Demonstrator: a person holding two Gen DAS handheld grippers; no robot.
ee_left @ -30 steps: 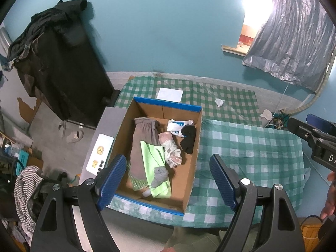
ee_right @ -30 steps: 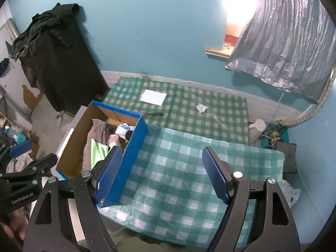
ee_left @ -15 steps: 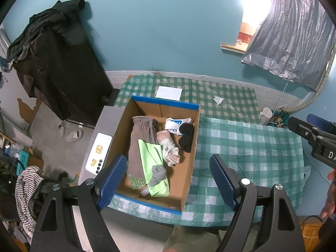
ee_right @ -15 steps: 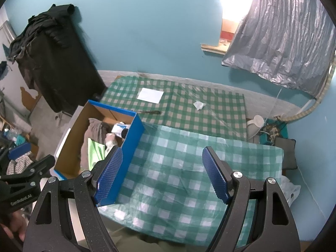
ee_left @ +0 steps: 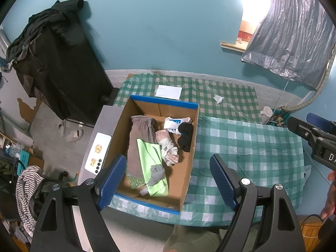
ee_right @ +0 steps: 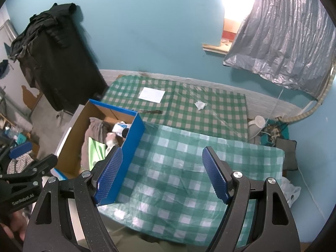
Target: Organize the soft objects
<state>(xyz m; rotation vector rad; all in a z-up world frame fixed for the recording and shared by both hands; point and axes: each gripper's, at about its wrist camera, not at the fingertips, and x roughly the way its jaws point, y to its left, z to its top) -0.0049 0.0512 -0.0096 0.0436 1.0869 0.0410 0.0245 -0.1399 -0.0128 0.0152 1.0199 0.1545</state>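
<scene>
- Cardboard box (ee_left: 190,147), blue-rimmed, open top, sits at left edge of the near table (ee_left: 247,147) covered in green checked cloth; its left side overhangs toward a grey appliance (ee_left: 98,138).
- Inside the box, left part: long grey knit garment (ee_left: 139,134) lying lengthwise, light green cloth (ee_left: 150,153) on top of it, small balled grey sock (ee_left: 156,173) resting on the green cloth near the front wall.
- Inside, middle: crumpled pink-white fabric (ee_left: 168,147), touching the green cloth's right edge.
- Inside, right rear: white item with blue print (ee_left: 173,122) and black sock (ee_left: 185,135) touching it, against the right wall.
- Left gripper (ee_left: 168,180) hovers above the box's front edge, fingers spread wide, nothing between them.
- Right gripper (ee_right: 161,176) hangs over the bare checked cloth, just right of the box's right wall (ee_right: 128,153); fingers wide apart, holding nothing.
- Each gripper shows at the edge of the other's view: right one (ee_left: 315,140) at far right, left one (ee_right: 27,174) at lower left.
- Far table (ee_right: 220,113), darker checked cloth: white paper sheet (ee_right: 152,95) near back left, crumpled tissue (ee_right: 200,105) mid-surface, dark thin object (ee_right: 151,111) near its front edge behind the box.
- Surroundings: teal wall, black clothing (ee_left: 52,63) draped on a rack at left, silver sheet (ee_left: 294,31) hanging at upper right.
</scene>
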